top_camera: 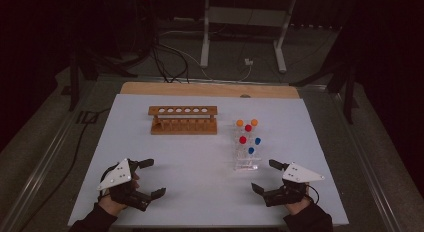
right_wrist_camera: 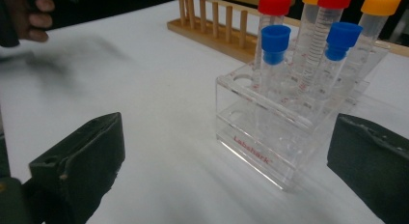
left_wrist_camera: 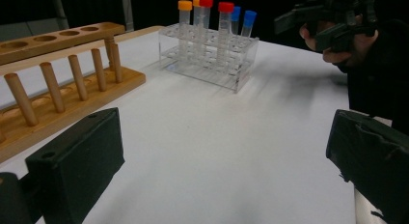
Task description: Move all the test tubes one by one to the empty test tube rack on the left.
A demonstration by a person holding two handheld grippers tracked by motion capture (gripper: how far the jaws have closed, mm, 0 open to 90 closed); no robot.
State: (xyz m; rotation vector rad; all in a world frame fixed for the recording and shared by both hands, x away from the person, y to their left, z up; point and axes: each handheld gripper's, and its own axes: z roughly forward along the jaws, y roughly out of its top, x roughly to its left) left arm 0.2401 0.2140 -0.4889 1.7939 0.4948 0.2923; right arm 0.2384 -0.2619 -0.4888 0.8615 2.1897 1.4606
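While capped, six tubes (top_camera: 247, 134) stand upright.

Each hand-held gripper, left (top_camera: 148, 177) and right (top_camera: 263, 176), is black, with two blocky, matte jaws and a pale grey three-cornered plate on top bearing small dark dots, possibly screws. Dark sleeves cover both forearms. A thin cable loops beside the right one.

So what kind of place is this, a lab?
Probably a lab-style test bench: capped test tubes in a clear rack, a wooden tube rack, on a white table in a dark, cable-strewn room.
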